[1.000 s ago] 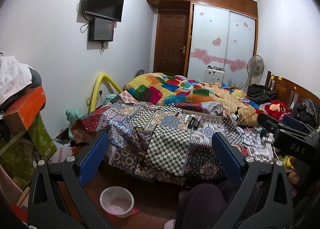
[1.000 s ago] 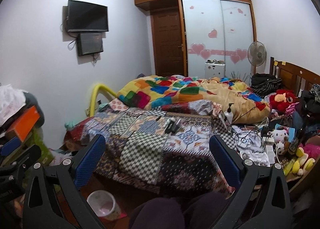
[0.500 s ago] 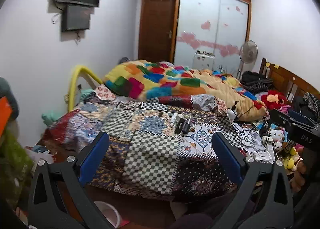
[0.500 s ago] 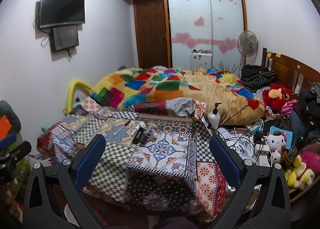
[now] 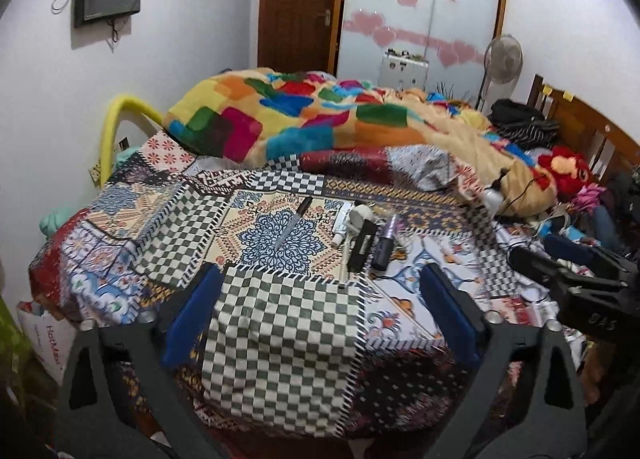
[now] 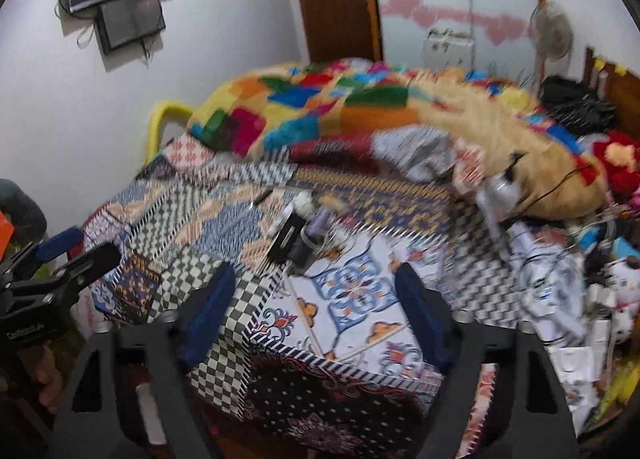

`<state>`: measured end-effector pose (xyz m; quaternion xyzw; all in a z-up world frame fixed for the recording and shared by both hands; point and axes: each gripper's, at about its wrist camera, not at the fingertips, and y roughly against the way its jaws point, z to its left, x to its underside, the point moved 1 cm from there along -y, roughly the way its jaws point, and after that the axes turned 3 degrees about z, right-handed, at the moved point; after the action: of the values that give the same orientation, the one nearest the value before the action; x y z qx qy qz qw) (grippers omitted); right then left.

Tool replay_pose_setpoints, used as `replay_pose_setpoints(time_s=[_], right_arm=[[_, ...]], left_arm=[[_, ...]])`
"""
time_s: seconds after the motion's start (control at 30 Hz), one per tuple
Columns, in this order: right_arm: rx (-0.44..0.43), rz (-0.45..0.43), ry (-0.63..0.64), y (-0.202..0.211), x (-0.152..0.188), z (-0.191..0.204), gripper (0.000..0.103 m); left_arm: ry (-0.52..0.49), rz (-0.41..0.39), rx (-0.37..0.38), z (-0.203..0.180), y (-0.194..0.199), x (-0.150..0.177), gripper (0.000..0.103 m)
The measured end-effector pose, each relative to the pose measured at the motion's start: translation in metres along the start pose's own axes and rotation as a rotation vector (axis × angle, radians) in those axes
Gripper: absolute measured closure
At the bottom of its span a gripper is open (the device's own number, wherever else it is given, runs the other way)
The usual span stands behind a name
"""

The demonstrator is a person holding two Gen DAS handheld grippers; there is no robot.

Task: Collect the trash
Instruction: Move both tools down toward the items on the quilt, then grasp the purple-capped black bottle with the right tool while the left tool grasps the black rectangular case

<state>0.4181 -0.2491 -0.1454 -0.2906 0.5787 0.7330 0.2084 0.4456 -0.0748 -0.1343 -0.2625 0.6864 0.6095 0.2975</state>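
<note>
Step in hand: approach, nothing grasped. Left gripper point(image 5: 320, 323) and right gripper point(image 6: 316, 315) both wide apart, empty. Likely trash: small clutter point(image 5: 362, 233) mid-frame on patchwork bedspread point(image 5: 280, 323). Next move calls for reaching forward, centring jaws over one piece.

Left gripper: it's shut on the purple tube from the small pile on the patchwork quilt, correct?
Not quite. The left gripper is open and empty, as the left wrist view shows. The purple tube lies in the small pile on the patchwork quilt, beyond the fingers.
</note>
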Motion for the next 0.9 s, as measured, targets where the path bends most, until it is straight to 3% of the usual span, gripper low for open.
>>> replay_pose_setpoints(time_s=[0.1, 0.23, 0.5, 0.77, 0.83, 0.9], right_arm=[[-0.058, 0.079, -0.018, -0.041, -0.001, -0.004, 0.055], [-0.117, 0.166, -0.057, -0.090, -0.003, -0.008, 0.065], [-0.145, 0.231, -0.178, -0.158, -0.014, -0.020, 0.067], [-0.151, 0.237, -0.210, -0.186, -0.021, -0.029, 0.067], [-0.162, 0.226, -0.177, -0.184, -0.022, -0.028, 0.075], [-0.155, 0.219, -0.149, -0.182, -0.024, -0.025, 0.076]], left_arm=[[-0.008, 0.056, 0.028, 0.003, -0.041, -0.001, 0.030], [-0.001, 0.103, 0.065, 0.007, -0.081, -0.001, 0.044], [-0.006, 0.184, 0.134, 0.009, -0.144, 0.003, 0.069], [-0.036, 0.205, 0.228, -0.006, -0.182, -0.003, 0.083], [-0.037, 0.209, 0.249, -0.011, -0.190, -0.006, 0.083], [-0.028, 0.223, 0.272, -0.014, -0.199, -0.007, 0.083]])
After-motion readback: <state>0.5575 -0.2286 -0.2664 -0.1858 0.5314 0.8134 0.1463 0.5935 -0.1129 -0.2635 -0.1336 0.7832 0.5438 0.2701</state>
